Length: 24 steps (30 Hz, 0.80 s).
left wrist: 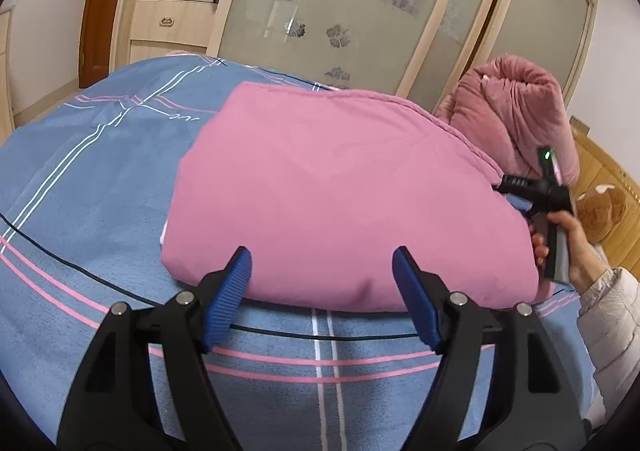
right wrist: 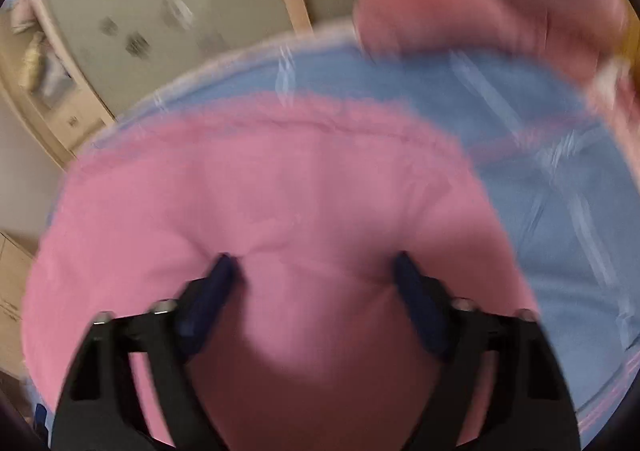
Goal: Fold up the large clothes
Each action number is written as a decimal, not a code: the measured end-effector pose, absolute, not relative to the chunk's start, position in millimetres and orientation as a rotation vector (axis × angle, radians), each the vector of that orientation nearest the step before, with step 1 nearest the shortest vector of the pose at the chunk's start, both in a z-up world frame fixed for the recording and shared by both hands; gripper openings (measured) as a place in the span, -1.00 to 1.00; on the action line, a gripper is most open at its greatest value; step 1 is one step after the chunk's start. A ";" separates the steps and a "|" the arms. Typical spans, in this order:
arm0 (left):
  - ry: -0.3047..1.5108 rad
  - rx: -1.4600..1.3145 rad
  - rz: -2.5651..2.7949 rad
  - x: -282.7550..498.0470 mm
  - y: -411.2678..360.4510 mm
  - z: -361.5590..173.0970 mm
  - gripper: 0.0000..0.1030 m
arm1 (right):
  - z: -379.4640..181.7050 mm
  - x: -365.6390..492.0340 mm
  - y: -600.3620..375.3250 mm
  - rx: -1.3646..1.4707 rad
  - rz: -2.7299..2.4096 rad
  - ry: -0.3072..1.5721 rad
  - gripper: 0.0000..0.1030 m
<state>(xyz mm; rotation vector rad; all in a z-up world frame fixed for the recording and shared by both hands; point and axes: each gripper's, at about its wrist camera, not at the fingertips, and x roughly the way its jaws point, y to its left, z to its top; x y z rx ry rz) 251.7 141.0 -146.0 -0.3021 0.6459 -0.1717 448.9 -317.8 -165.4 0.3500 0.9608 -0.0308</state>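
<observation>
The folded pink garment point(left wrist: 344, 191) lay on the bed point(left wrist: 80, 187), on its blue striped cover. The left gripper point(left wrist: 322, 299) stood wide open at the garment's near edge, holding nothing. The right gripper point(right wrist: 312, 283), jaws spread, pressed into the garment's top without clamping it.

no readable text, labels, brand names or numbers anywhere, in either wrist view
</observation>
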 end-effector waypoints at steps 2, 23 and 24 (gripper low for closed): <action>0.644 -0.299 -0.175 251.3 138.6 -143.2 0.44 | -149.1 434.1 -318.3 0.374 -0.039 0.887 0.68; 0.545 -0.118 -0.219 74.1 34.0 -50.1 0.96 | -47.8 96.8 -202.6 0.097 0.011 0.608 0.97; 0.547 -0.123 -0.221 65.2 31.1 -46.0 0.96 | -46.5 87.4 -203.9 0.091 0.004 0.589 0.97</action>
